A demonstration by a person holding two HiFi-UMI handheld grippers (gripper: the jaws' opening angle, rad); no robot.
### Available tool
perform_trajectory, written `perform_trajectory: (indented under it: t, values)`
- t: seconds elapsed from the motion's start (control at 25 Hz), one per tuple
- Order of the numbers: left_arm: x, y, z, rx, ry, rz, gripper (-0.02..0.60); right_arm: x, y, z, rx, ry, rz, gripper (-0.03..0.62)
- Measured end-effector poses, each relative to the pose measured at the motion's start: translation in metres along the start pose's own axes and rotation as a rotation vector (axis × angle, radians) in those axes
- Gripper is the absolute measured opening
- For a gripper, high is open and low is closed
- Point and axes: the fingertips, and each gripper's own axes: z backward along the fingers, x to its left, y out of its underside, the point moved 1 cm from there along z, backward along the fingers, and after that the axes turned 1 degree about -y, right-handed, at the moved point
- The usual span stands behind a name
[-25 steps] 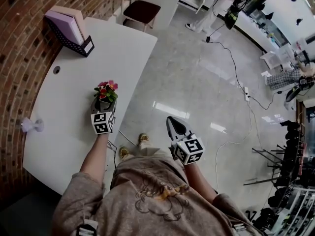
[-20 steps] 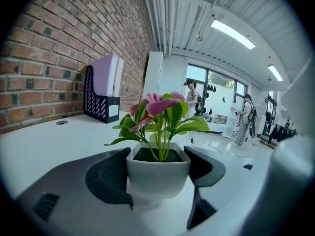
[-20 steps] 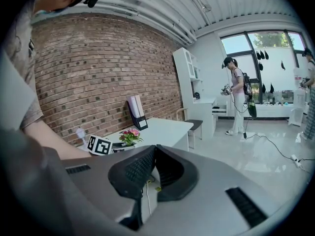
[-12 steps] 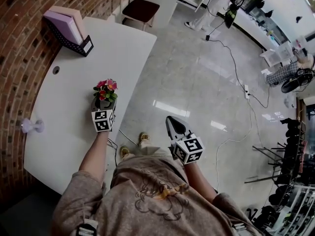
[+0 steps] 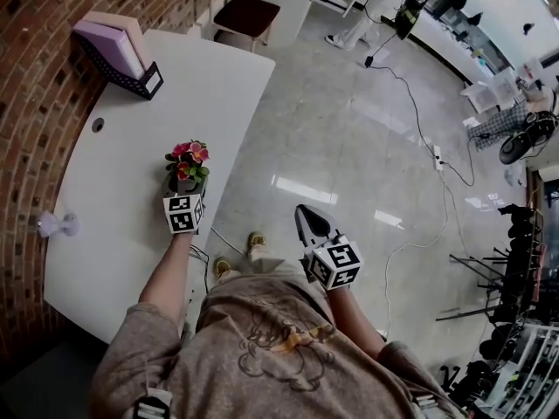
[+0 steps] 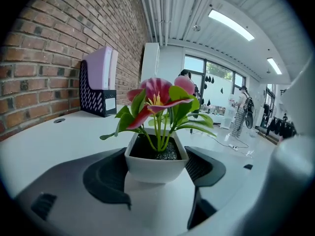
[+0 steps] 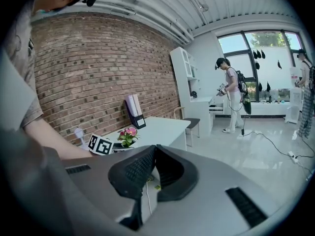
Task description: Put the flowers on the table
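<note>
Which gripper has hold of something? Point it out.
The left gripper: its jaws clasp the white pot of pink flowers at the table. The right gripper is shut on nothing, out over the floor.

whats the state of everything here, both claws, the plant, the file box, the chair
left claw: shut on the flower pot
flower pot: upright, flowers standing, at the near edge of the table; resting or lifted, can't tell
right claw: shut, empty, out over the floor
magazine file: upright on the table by the brick wall, holding a purple folder
chair: unoccupied
</note>
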Motion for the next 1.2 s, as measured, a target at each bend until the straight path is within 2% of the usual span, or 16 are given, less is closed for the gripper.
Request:
perform_trajectory:
  t: [0.36,0.68,0.92,1.2]
  values:
    - [-0.007,0.008,0.017,0.039,0.006,0.031,0.359,0.008,-0.001,-0.003,-0.007,-0.029,-0.015,0.005]
    - [-0.014,0.002,0.047,0.027,-0.008,0.075,0.359,0.015,-0.001,-0.010,-0.005,-0.080,-0.016,0.005]
    - [-0.019,-0.031,0.077,-0.039,-0.002,0.082,0.359,0.026,-0.009,-0.024,-0.016,-0.136,-0.014,0.005]
    - [-0.026,-0.072,0.120,-0.107,0.035,0.132,0.359,0.040,-0.018,-0.045,-0.026,-0.204,0.003,0.005]
